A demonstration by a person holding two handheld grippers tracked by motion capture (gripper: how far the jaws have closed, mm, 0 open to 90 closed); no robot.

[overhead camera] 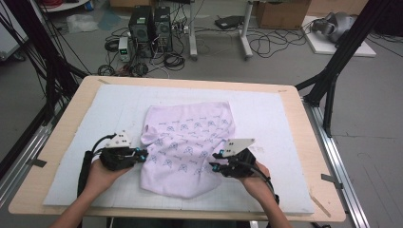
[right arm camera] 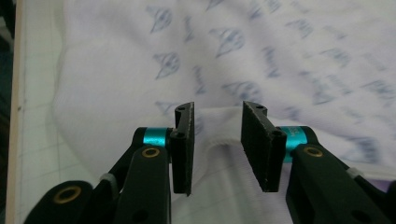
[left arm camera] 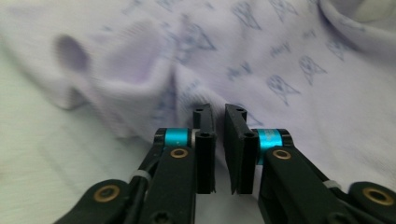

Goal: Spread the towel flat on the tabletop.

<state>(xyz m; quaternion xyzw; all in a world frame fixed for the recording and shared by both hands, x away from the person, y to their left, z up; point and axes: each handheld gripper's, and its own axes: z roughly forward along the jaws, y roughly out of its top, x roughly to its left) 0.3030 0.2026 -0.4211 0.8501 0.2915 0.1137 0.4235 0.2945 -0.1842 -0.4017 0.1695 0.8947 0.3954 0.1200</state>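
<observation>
A: Where does the cloth (overhead camera: 187, 147) sit?

B: Pale lilac with a small printed pattern, lying mostly flat on the white mat (overhead camera: 85, 123) that covers the table (overhead camera: 71, 102), a little nearer the person than the middle. Its near edge is rounded; the left edge is bunched into a fold.

A: Left gripper (overhead camera: 142, 155)?

B: At the cloth's left edge. In the left gripper view its jaws stand narrow, a thin gap between them, nothing pinched; the bunched fold (left arm camera: 140, 88) lies just ahead of the tips.

A: Right gripper (overhead camera: 214, 161)?

B: At the right edge, near the front. In the right gripper view the jaws are moderately apart, and a raised bit of hem (right arm camera: 217, 140) sits between them, not yet clamped.

A: Risks?

B: Judgement only. The left jaws look too narrow to take the thick fold; pushing in could shove the cloth sideways instead of catching it. The right could close on the hem's top layer alone, so the lower layer drags and wrinkles. Uneven grips would skew any lift or fold
</observation>
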